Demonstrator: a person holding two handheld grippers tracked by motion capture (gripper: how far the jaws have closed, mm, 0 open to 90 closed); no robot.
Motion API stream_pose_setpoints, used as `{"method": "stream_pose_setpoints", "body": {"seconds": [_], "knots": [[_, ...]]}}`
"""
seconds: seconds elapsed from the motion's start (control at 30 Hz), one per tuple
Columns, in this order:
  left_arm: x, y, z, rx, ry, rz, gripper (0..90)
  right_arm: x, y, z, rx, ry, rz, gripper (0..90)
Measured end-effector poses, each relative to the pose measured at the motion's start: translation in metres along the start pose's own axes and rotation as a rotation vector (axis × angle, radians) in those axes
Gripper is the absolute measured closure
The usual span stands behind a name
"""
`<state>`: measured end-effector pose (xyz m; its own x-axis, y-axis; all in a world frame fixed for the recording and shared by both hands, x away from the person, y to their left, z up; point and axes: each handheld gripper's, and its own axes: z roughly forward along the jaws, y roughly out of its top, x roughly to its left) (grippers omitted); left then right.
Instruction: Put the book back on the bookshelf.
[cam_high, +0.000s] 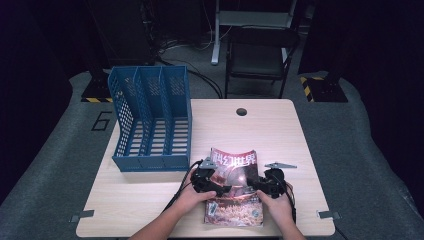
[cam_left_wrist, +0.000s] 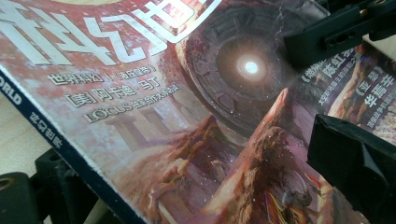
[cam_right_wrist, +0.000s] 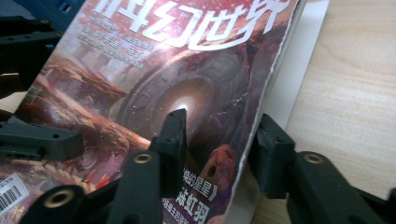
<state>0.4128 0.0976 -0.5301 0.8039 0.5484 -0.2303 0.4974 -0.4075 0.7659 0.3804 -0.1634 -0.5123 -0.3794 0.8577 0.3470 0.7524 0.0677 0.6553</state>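
Black right gripper (cam_right_wrist: 219, 135) jaws straddle the glossy red magazine (cam_high: 234, 187) edge, half open.
Left gripper (cam_high: 212, 184) grip unclear; the raised cover could slip and flop down.

Both bare forearms are showing no sleeves, each hand-held gripper (cam_high: 216, 186) (cam_high: 262, 187) is wearing matte black blocky jaws with brass-coloured pivot screws, a grey three-cornered plate (cam_high: 280, 165), and a trailing black cable (cam_high: 181, 192).
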Motion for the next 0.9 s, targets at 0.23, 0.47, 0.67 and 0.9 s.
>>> {"method": "stream_pose_setpoints", "body": {"seconds": [0.23,0.47,0.67,0.9], "knots": [[0.000,0.000,0.000,-0.010,0.040,-0.009,10.2,-0.005,0.000,-0.001,0.006,-0.008,0.037,50.6],[0.004,0.001,-0.004,-0.020,0.083,-0.051,29.2,-0.007,0.001,-0.002,0.017,-0.006,0.046,49.5],[0.009,0.005,-0.007,-0.001,0.104,-0.126,43.0,-0.009,0.001,-0.001,0.011,0.007,0.041,50.8],[0.014,0.006,-0.009,-0.014,0.081,-0.224,52.0,-0.009,0.001,-0.001,0.013,0.008,0.047,52.0]]}}
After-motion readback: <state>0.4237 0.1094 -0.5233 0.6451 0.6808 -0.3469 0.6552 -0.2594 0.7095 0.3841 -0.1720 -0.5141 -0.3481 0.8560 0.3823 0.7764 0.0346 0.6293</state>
